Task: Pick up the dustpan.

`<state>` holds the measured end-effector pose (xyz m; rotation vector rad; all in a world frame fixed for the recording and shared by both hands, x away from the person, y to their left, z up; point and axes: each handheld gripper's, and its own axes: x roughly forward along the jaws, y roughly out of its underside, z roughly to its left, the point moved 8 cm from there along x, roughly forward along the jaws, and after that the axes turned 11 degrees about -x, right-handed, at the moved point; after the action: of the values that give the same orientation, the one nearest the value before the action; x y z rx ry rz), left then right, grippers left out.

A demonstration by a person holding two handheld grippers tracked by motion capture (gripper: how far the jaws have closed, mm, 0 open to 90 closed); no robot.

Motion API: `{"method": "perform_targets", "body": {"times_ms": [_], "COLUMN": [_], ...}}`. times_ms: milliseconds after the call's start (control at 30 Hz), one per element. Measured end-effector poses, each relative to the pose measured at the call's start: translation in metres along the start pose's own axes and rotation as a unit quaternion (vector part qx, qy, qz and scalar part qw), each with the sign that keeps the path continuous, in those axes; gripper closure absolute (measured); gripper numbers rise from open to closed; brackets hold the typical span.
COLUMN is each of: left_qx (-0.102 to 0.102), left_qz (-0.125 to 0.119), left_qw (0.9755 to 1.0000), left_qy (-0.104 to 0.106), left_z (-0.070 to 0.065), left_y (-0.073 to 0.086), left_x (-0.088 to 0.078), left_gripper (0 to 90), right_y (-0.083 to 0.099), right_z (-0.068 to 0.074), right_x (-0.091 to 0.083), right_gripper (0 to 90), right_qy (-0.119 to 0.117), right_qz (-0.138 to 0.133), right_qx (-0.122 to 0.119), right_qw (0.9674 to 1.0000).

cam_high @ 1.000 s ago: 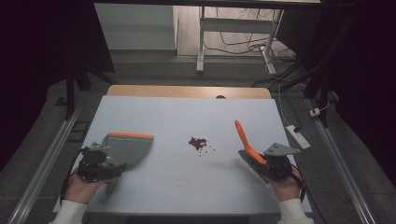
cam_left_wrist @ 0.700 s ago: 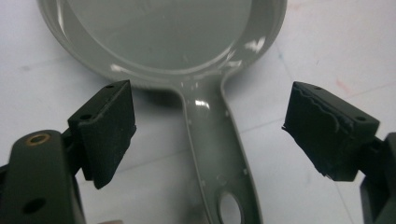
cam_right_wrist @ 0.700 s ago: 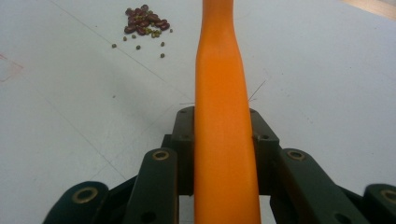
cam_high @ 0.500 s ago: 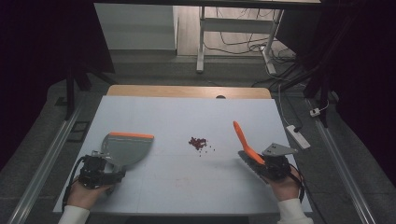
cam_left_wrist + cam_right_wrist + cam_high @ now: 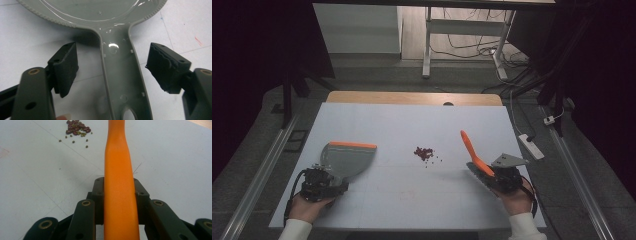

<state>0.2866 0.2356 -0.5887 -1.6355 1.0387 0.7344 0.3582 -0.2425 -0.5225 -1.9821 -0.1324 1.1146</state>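
Observation:
A grey dustpan (image 5: 347,157) with an orange lip lies flat on the white table at the left. My left gripper (image 5: 324,182) sits low over the dustpan's handle (image 5: 122,82). Its jaws have just been closing and stand open on either side of the handle, with neither pad (image 5: 65,65) touching it. My right gripper (image 5: 502,177) is shut on an orange brush handle (image 5: 117,157) that slants up and away over the table. A small heap of red and green beans (image 5: 424,153) lies mid-table between the two tools, and the same beans (image 5: 76,126) lie ahead and left of the orange handle.
The white table top (image 5: 412,120) ends in a wooden strip (image 5: 412,97) at the far side. Metal rails (image 5: 262,170) run along both sides on the floor. A white power strip (image 5: 530,146) lies just off the right edge. A desk frame (image 5: 428,45) stands behind.
My left hand has sunk toward the table over the dustpan's handle. The right hand and the orange handle have stayed where they were.

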Motion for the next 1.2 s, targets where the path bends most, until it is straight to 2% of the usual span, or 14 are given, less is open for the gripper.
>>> {"method": "perform_targets", "body": {"times_ms": [133,433,567,800,900,1200], "left_qx": [-0.012,-0.019,-0.033,-0.045,-0.051,-0.049], "left_qz": [-0.005,-0.014,-0.030,-0.033,-0.036,-0.039], "left_qw": [0.9998,0.9993,0.9986,0.9979,0.9977,0.9976], "left_qy": [0.012,0.029,0.027,0.032,0.025,0.030], "left_z": [0.0001,-0.0034,-0.0019,0.0005,0.0012,0.0031], "left_y": [-0.0026,-0.0050,-0.0079,-0.0085,-0.0089,-0.0095], "left_x": [0.0026,0.0068,0.0056,0.0059,0.0060,0.0053], "left_gripper": [33.7,44.5,48.4,56.0,61.5,62.3], "right_y": [0.0004,-0.0017,0.0000,-0.0011,-0.0001,-0.0008], "right_z": [-0.0001,0.0010,-0.0001,0.0003,0.0004,0.0010], "right_x": [0.0005,0.0000,0.0005,0.0006,0.0010,0.0008], "right_gripper": [70.0,70.0,70.0,70.0,70.0,70.0], "right_qy": [0.001,-0.001,0.000,-0.001,0.001,0.001], "right_qz": [0.001,-0.002,0.000,-0.002,0.002,0.000], "right_qx": [0.001,-0.001,0.001,-0.003,-0.005,-0.005], "right_qw": [1.0000,1.0000,1.0000,1.0000,1.0000,1.0000]}}
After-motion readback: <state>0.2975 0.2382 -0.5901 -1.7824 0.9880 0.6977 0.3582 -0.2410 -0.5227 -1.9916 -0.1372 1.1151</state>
